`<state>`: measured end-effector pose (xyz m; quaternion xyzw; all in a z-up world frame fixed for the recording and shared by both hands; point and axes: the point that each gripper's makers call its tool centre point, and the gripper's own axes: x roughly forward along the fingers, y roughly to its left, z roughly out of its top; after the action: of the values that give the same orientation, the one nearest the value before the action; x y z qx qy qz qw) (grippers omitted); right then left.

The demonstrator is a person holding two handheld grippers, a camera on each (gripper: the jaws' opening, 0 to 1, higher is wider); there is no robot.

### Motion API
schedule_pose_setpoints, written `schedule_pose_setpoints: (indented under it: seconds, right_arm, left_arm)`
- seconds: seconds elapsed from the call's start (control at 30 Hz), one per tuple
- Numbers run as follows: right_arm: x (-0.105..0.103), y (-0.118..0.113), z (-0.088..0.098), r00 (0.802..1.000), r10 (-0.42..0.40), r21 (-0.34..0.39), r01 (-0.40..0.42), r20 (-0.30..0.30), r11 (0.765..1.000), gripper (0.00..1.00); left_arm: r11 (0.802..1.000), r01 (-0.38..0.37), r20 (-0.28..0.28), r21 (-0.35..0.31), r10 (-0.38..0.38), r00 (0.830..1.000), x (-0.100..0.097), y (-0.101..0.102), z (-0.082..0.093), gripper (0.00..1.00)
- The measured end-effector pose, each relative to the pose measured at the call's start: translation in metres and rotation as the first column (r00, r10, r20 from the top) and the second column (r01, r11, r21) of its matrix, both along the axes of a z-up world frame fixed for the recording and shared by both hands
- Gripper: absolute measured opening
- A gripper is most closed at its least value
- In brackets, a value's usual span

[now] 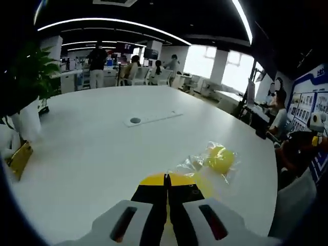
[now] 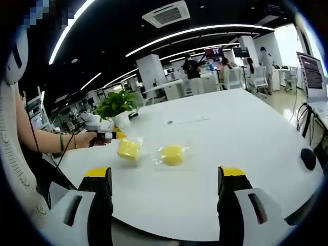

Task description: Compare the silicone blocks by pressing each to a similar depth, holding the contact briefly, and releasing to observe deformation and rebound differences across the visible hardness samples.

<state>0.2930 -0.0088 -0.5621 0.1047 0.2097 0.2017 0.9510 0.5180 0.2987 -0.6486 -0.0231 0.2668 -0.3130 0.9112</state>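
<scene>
On white table (image 1: 92, 148), left gripper (image 1: 166, 177) jaws closed together, tips pressing yellow silicone block (image 1: 154, 179). Just beyond to right — second yellow block in clear bag (image 1: 220, 159), near table's right edge. Wide bare tabletop ahead and left.

Right gripper (image 2: 166, 177) jaws spread wide, holding nothing — both blocks (image 2: 129, 148) (image 2: 172, 154) well ahead, left gripper (image 2: 110, 135) touching nearer-left one. Potted plant (image 2: 117, 105) behind.
</scene>
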Motion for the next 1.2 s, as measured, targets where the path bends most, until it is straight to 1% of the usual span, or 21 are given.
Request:
schedule_pose_setpoints:
  seconds: [0.07, 0.17, 0.23, 0.27, 0.3, 0.43, 0.53, 0.63, 0.67, 0.73, 0.8, 0.9, 0.97, 1.03, 1.1, 1.17, 1.2]
  right_arm:
    - [0.0, -0.002, 0.0, 1.0, -0.003, 0.005, 0.003, -0.003, 1.0, 0.79]
    - [0.001, -0.004, -0.003, 1.0, -0.005, -0.009, 0.005, -0.016, 1.0, 0.79]
    - [0.002, -0.005, -0.005, 1.0, -0.008, -0.01, 0.008, -0.023, 1.0, 0.79]
    - [0.003, -0.005, -0.006, 1.0, -0.01, -0.009, 0.01, -0.024, 1.0, 0.78]
    - [0.004, -0.004, -0.008, 1.0, -0.012, -0.007, 0.012, -0.028, 1.0, 0.78]
    - [0.007, 0.0, -0.01, 0.999, -0.008, -0.009, 0.008, -0.035, 1.0, 0.78]
    - [0.009, 0.005, -0.01, 0.999, 0.01, -0.022, -0.01, -0.035, 1.0, 0.78]
    - [0.011, 0.01, -0.009, 0.999, 0.023, -0.027, -0.024, -0.032, 0.999, 0.78]
    - [0.01, 0.012, -0.012, 0.998, 0.04, -0.063, -0.043, -0.051, 0.997, 0.77]
    - [0.01, 0.017, -0.011, 0.996, 0.066, -0.089, -0.07, -0.052, 0.994, 0.76]
    - [0.011, 0.018, -0.009, 0.996, 0.073, -0.093, -0.077, -0.046, 0.993, 0.76]
    - [0.011, 0.019, -0.009, 0.996, 0.077, -0.094, -0.081, -0.051, 0.992, 0.76]
    - [0.01, 0.021, -0.01, 0.995, 0.086, -0.101, -0.091, -0.055, 0.991, 0.76]
    - [0.01, 0.023, -0.009, 0.994, 0.093, -0.103, -0.098, -0.052, 0.99, 0.76]
    - [0.01, 0.025, -0.008, 0.994, 0.099, -0.097, -0.103, -0.048, 0.99, 0.76]
    - [0.008, 0.027, -0.009, 0.993, 0.109, -0.101, -0.114, -0.052, 0.988, 0.76]
    - [0.007, 0.027, -0.008, 0.992, 0.115, -0.104, -0.12, -0.052, 0.987, 0.76]
  left_arm:
    - [1.0, -0.009, -0.001, 0.02, 0.009, 1.0, 0.003, 0.003, -0.007, 0.0]
    - [0.999, -0.015, 0.0, 0.046, 0.015, 1.0, 0.007, 0.006, -0.017, 0.0]
    - [0.997, -0.011, 0.004, 0.075, 0.011, 1.0, 0.009, 0.007, -0.023, 0.0]
    - [0.993, 0.006, 0.022, 0.119, -0.008, 1.0, 0.011, 0.01, -0.028, 0.0]
    - [0.989, 0.011, 0.02, 0.147, -0.014, 1.0, 0.011, 0.012, -0.034, 0.0]
    - [0.987, 0.013, 0.014, 0.157, -0.015, 1.0, 0.013, 0.014, -0.044, 0.0]
    - [0.986, 0.012, 0.011, 0.167, -0.015, 1.0, 0.015, 0.016, -0.05, 0.0]
    - [0.982, 0.028, 0.02, 0.185, -0.032, 0.999, 0.015, 0.016, -0.054, 0.0]
    - [0.981, 0.034, 0.021, 0.19, -0.038, 0.999, 0.014, 0.016, -0.056, 0.0]
    - [0.98, 0.039, 0.026, 0.197, -0.045, 0.999, 0.015, 0.017, -0.058, 0.0]
    - [0.979, 0.042, 0.033, 0.197, -0.049, 0.998, 0.015, 0.017, -0.058, 0.0]
    - [0.981, 0.039, 0.035, 0.191, -0.046, 0.998, 0.015, 0.017, -0.057, 0.0]
    - [0.976, 0.053, 0.052, 0.21, -0.066, 0.996, 0.015, 0.017, -0.057, 0.0]
    - [0.974, 0.058, 0.055, 0.219, -0.071, 0.996, 0.016, 0.018, -0.057, 0.0]
    - [0.966, 0.062, 0.069, 0.252, -0.082, 0.994, 0.016, 0.02, -0.056, 0.0]
    - [0.958, 0.07, 0.055, 0.277, -0.088, 0.995, 0.013, 0.022, -0.055, 0.0]
    - [0.954, 0.071, 0.058, 0.293, -0.092, 0.994, 0.012, 0.023, -0.055, 0.02]
